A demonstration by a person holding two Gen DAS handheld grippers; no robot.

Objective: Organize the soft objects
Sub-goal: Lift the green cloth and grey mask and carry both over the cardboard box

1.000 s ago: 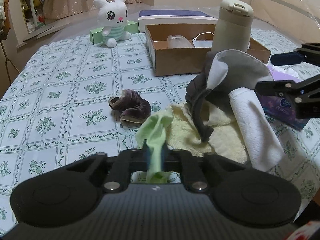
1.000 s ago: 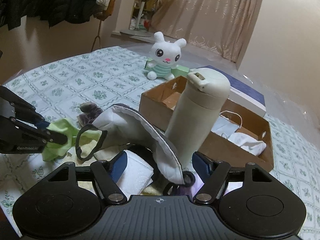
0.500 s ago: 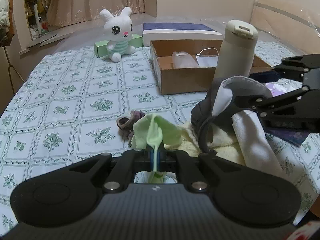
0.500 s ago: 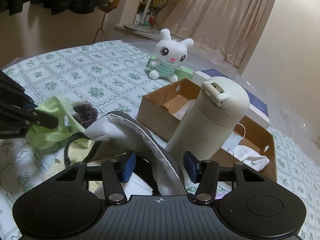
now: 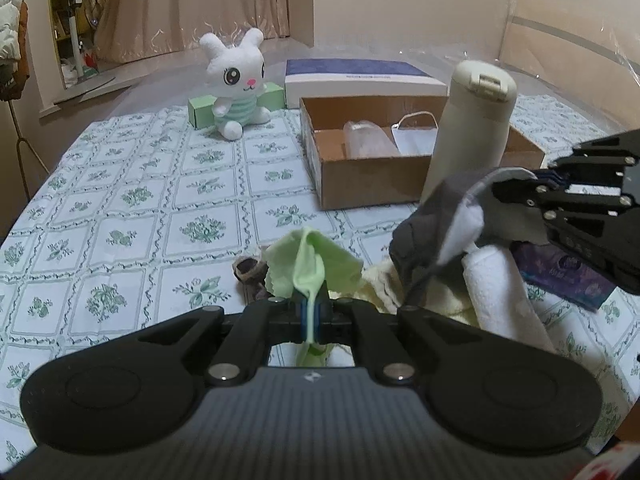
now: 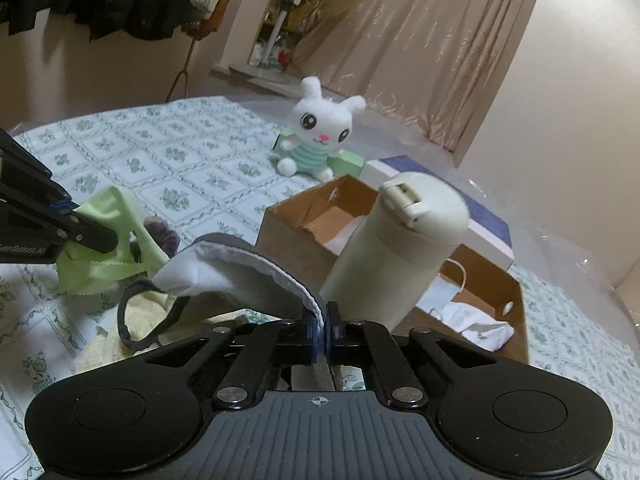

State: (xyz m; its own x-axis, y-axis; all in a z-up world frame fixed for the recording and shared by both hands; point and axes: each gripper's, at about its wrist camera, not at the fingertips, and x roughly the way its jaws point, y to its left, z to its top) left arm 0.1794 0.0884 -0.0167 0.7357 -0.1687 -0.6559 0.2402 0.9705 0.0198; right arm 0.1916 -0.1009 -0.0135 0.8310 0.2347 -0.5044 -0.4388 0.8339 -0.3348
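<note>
Left wrist view: left tongs (image 5: 310,316) clamped on a light green cloth (image 5: 310,258), which is bunched up above the fingertips with a tail hanging below them. Cloth is lifted off the bench (image 5: 132,200), which carries a green-patterned tablecloth. Small dark purple scrunchie (image 5: 250,270) lies on the bench just behind the cloth, partly hidden by it.

Right tongs (image 5: 516,186) come in from the right side, pinched on the edge of a grey fabric pouch (image 5: 432,224) with white lining and a dark strap loop. Right wrist view confirms it: right tongs (image 6: 323,336) closed on the pouch (image 6: 240,268) rim, fabric squeezed between the blue pads. Left tongs (image 6: 76,224) sit at the left edge of that view with the green cloth (image 6: 116,248) in their tips.

Under the pouch: a pale yellow towel (image 5: 384,284) and a rolled white towel (image 5: 504,296), both on the bench. Purple packet (image 5: 560,276) just right of the white roll, partly hidden by the right tongs.

Cream thermos (image 6: 400,248) stands upright just behind the pouch, against the front of an open cardboard box (image 5: 360,176). Box holds a white face mask (image 5: 416,136) and something clear, can't tell what. White bunny plush (image 5: 238,84) sits at the far end of the bench in front of a green box (image 5: 202,110); a blue-and-white box (image 5: 360,76) is behind the cardboard one.
</note>
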